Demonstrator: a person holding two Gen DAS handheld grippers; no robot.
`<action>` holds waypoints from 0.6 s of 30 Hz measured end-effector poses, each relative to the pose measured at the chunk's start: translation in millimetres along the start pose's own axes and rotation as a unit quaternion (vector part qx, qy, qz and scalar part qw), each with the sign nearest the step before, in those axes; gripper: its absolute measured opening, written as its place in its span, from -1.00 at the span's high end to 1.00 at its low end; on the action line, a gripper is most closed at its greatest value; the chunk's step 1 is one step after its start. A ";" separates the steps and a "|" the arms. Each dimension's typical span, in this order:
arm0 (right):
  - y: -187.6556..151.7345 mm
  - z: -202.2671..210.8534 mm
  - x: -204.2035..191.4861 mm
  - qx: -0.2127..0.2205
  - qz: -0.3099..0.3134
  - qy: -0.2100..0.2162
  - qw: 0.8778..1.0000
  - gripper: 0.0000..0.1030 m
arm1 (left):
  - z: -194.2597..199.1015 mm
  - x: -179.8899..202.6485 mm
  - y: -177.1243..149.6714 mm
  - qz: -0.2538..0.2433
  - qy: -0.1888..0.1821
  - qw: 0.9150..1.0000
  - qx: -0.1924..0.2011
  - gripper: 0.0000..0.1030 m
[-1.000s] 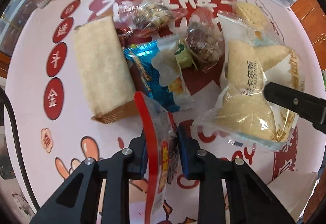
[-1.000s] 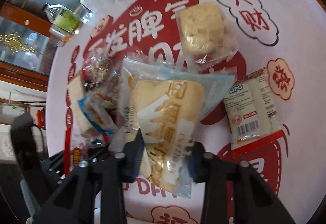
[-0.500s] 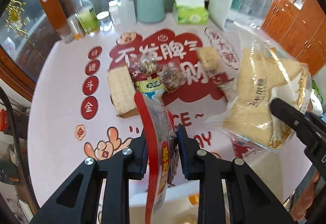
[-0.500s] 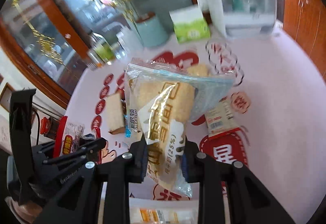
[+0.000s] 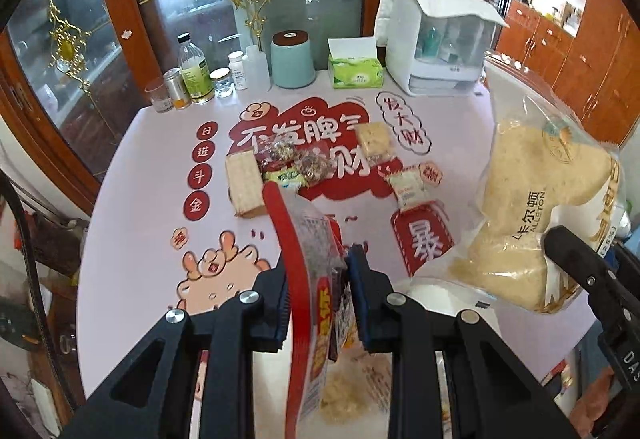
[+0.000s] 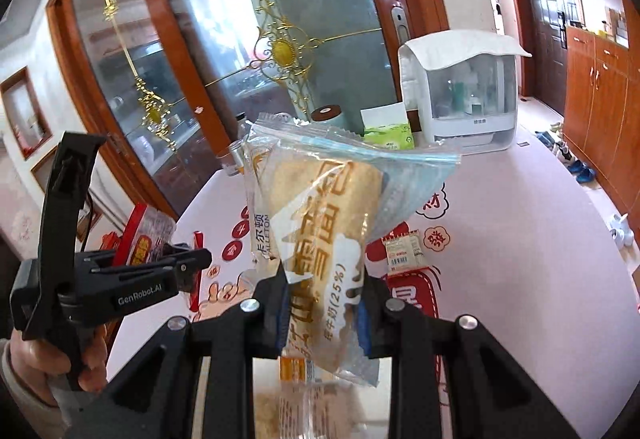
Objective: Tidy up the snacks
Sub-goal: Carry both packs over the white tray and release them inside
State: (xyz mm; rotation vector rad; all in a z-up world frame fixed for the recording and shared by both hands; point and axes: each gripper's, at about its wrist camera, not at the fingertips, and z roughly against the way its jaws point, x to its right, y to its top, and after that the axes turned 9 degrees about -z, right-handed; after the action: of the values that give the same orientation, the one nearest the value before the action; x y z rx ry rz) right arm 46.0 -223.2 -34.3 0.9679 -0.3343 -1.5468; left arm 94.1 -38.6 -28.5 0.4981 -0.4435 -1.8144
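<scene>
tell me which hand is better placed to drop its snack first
Slightly the left, as a guess. The left gripper holds the red-edged packet above wrapped snacks low in its view; the right gripper holds the bulkier bread bag.

blurred: snack packets (image 6: 316, 399) below jaws | small print unreadable

Behind the snacks (image 5: 304, 167) on the table (image 5: 132, 199): bottles (image 5: 194, 73) left, tissue box (image 5: 356, 73) middle, seemingly a cabinet (image 5: 440, 47) right.
</scene>
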 end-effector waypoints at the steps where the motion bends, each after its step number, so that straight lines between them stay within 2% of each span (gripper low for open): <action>1: -3.5 3.2 1.6 -0.004 0.002 0.003 1.000 0.49 | 1.6 3.0 -3.0 -0.003 0.005 1.000 -0.002 0.53; 8: -27.9 15.4 5.0 -0.028 0.022 0.017 0.999 0.49 | 6.3 19.4 -29.1 0.000 0.023 1.000 -0.018 0.53; 18: -56.8 14.2 0.8 -0.067 0.054 0.006 0.996 0.47 | -14.5 33.0 -67.3 0.009 0.025 0.997 -0.073 0.53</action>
State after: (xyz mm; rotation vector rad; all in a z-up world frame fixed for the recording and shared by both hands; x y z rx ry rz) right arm -2.9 -214.8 -65.4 0.8416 -0.2669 -1.4451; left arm 39.6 -51.9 -80.1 0.4352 -0.2775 -1.7974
